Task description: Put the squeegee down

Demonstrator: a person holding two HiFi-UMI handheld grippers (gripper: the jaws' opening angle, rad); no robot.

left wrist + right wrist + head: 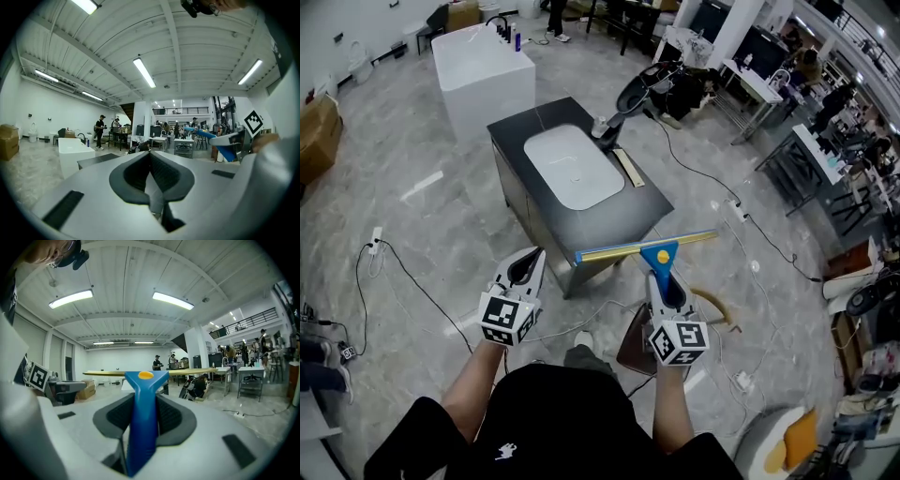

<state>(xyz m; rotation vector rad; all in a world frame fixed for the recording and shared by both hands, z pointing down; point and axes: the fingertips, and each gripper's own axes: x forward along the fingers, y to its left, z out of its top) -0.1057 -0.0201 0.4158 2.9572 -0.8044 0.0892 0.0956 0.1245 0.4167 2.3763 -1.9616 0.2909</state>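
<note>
My right gripper point(667, 281) is shut on the blue handle of a squeegee point(659, 253), whose gold blade bar point(647, 246) lies crosswise just above the near corner of the black sink counter point(647, 211). In the right gripper view the blue squeegee handle point(143, 418) stands pinched between the dark pads, with the bar point(150, 372) across the top. My left gripper point(525, 269) hangs beside it at the left, short of the counter, its jaws closed together with nothing between them. In the left gripper view its pads point(151, 174) meet in a point.
The counter holds a white basin point(572, 166), a dark faucet point(607, 127) and a gold strip point(628, 166). A white bathtub block point(483, 66) stands behind it. Cables point(403, 272) and a power strip point(375, 239) lie on the grey floor. Desks with people fill the far right.
</note>
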